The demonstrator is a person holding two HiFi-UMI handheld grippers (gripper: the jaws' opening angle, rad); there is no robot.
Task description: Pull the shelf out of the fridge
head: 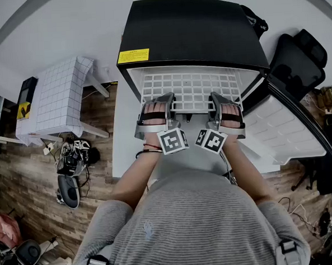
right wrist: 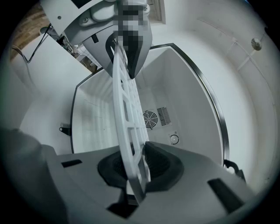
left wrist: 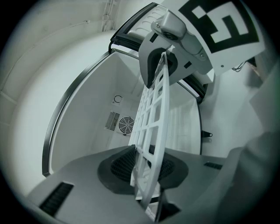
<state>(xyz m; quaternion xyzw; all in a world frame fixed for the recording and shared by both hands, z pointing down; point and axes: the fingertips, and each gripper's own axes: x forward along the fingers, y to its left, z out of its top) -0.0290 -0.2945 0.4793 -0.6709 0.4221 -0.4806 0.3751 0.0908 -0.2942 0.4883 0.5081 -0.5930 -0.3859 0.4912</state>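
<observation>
A black mini fridge (head: 193, 26) stands open, and its white grid shelf (head: 191, 88) sticks out of the front. My left gripper (head: 157, 104) is shut on the shelf's front edge at the left, and my right gripper (head: 224, 100) is shut on it at the right. In the left gripper view the shelf (left wrist: 151, 127) runs edge-on between the pads of my left gripper (left wrist: 146, 175), with the right gripper (left wrist: 175, 48) clamped further along. The right gripper view shows the shelf (right wrist: 127, 113) pinched in my right gripper (right wrist: 135, 170).
The fridge door (head: 283, 127) hangs open to the right. A fan grille (left wrist: 126, 125) sits on the fridge's white back wall. A white table with a checked cloth (head: 57, 96) stands at the left, a black chair (head: 296, 54) at the right. Shoes and cables (head: 72, 163) lie on the wooden floor.
</observation>
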